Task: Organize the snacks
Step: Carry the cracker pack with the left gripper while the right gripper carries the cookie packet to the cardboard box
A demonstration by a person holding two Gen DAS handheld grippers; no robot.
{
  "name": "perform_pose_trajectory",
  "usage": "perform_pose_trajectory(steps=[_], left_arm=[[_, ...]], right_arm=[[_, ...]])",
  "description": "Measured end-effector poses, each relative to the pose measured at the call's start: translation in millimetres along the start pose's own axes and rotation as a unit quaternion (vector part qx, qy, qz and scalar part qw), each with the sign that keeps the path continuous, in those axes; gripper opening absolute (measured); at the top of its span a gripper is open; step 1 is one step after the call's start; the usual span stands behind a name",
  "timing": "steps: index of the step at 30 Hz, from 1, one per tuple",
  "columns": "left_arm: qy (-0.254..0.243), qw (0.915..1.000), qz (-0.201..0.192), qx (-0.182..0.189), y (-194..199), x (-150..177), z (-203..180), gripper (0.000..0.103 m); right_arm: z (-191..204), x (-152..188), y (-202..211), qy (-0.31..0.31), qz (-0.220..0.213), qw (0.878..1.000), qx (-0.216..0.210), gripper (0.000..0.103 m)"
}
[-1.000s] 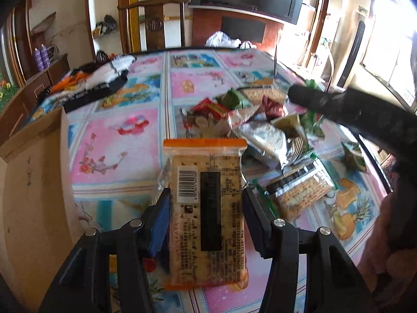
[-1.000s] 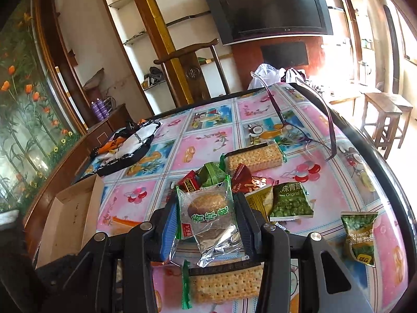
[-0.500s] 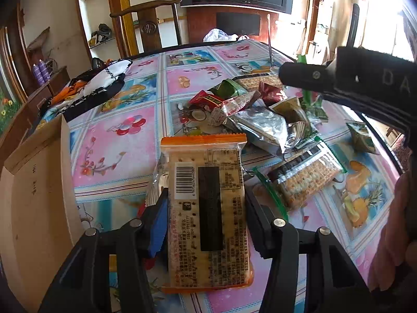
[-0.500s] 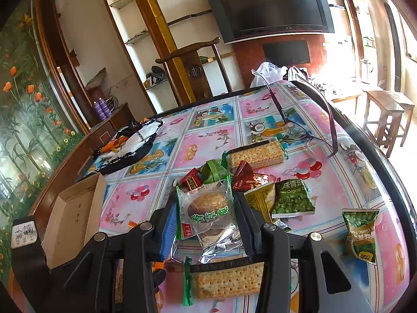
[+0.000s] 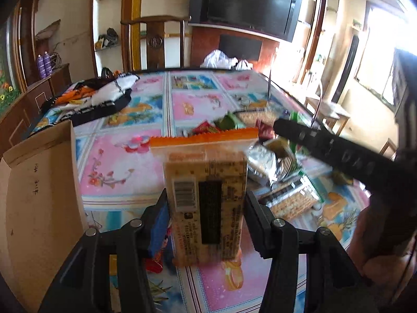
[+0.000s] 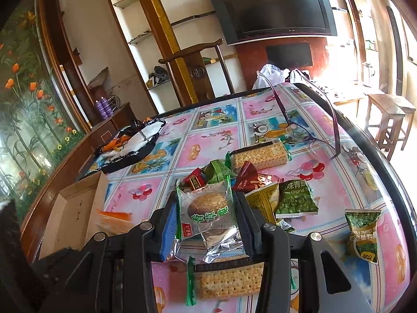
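The orange-topped cracker pack (image 5: 207,198) sits clamped between the two pads of the left gripper (image 5: 206,208), barcode side up, its orange seal pointing away over the table; it looks lifted clear of the cloth, though the blur makes that hard to be sure of. Just left of it stands the open cardboard box (image 5: 39,195). The right gripper (image 6: 206,219) is closed on a clear-wrapped round cake (image 6: 208,211) with green lettering, its foil end hanging below the pads. Under that gripper lies a green-edged cracker pack (image 6: 229,280), and beyond it a loose pile: a second cracker pack (image 6: 260,155), a red wrapped candy (image 6: 194,181), a dark red sachet (image 6: 247,180) and two green pea packets (image 6: 295,199) (image 6: 363,230). All rest on the table (image 6: 213,135) with its flowered cloth, where spectacles (image 6: 307,135) lie further back
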State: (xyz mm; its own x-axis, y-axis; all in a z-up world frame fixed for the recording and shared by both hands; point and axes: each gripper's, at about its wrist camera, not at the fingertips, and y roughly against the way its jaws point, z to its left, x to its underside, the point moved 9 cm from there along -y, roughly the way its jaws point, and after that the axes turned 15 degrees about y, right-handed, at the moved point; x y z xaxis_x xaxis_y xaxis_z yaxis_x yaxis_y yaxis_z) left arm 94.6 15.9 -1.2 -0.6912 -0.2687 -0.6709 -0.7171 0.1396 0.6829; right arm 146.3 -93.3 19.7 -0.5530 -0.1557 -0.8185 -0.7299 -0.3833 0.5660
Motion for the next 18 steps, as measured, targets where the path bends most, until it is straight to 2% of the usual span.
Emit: perform_pose_trajectory(steps=[9, 18], left_arm=[[0.016, 0.9991, -0.040, 0.007, 23, -20, 10, 0.052], [0.059, 0.9959, -0.068, -0.008, 40, -47, 52, 0.052]], right_arm=[[0, 0, -2, 0.004, -0.002, 1.000, 0.001, 0.045], [22, 1, -1, 0.037, -0.002, 0.999, -0.010, 0.045]])
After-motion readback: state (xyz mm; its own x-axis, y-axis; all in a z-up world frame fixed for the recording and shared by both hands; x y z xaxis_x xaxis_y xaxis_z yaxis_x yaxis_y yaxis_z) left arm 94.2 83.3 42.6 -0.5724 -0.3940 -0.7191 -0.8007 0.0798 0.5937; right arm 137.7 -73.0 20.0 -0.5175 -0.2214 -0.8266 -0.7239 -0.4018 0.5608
